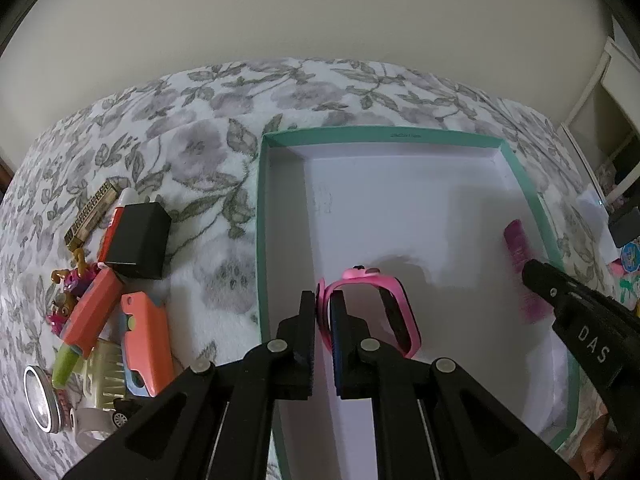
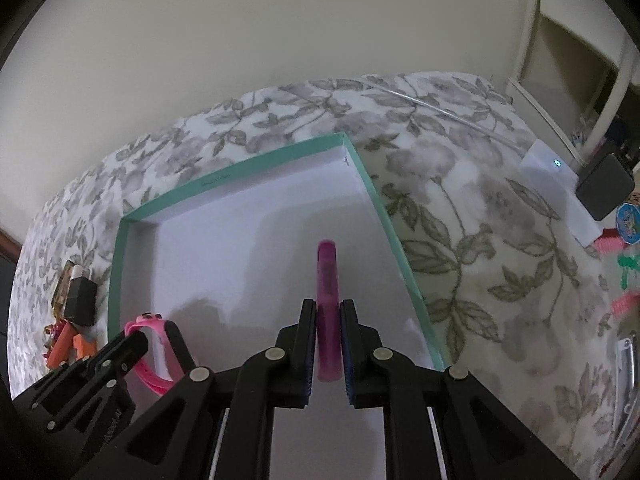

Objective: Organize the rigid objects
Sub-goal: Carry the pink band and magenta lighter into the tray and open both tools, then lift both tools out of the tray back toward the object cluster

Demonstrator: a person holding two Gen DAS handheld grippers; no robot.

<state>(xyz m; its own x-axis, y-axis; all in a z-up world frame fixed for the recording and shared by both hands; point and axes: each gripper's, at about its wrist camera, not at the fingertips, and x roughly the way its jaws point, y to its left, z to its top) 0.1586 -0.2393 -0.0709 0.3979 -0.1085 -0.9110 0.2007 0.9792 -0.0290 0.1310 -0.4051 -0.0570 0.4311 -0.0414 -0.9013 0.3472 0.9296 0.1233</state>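
A teal-rimmed box (image 1: 400,134) with a white floor lies on the flowered bedspread; it also shows in the right wrist view (image 2: 256,168). My left gripper (image 1: 323,300) is shut on the strap of a pink watch (image 1: 394,312) over the box's near left part. My right gripper (image 2: 328,312) is shut on a magenta tube (image 2: 327,276) over the box's right side. In the left wrist view the tube (image 1: 518,248) and the right gripper (image 1: 538,272) show at right. The watch (image 2: 160,332) and left gripper (image 2: 138,340) show at left in the right wrist view.
A pile of small items lies left of the box: a black block (image 1: 138,240), an orange case (image 1: 146,340), an orange pen (image 1: 94,312), a gold bar (image 1: 92,212), a round lid (image 1: 40,400). A white device (image 2: 560,188) and coloured items lie at far right.
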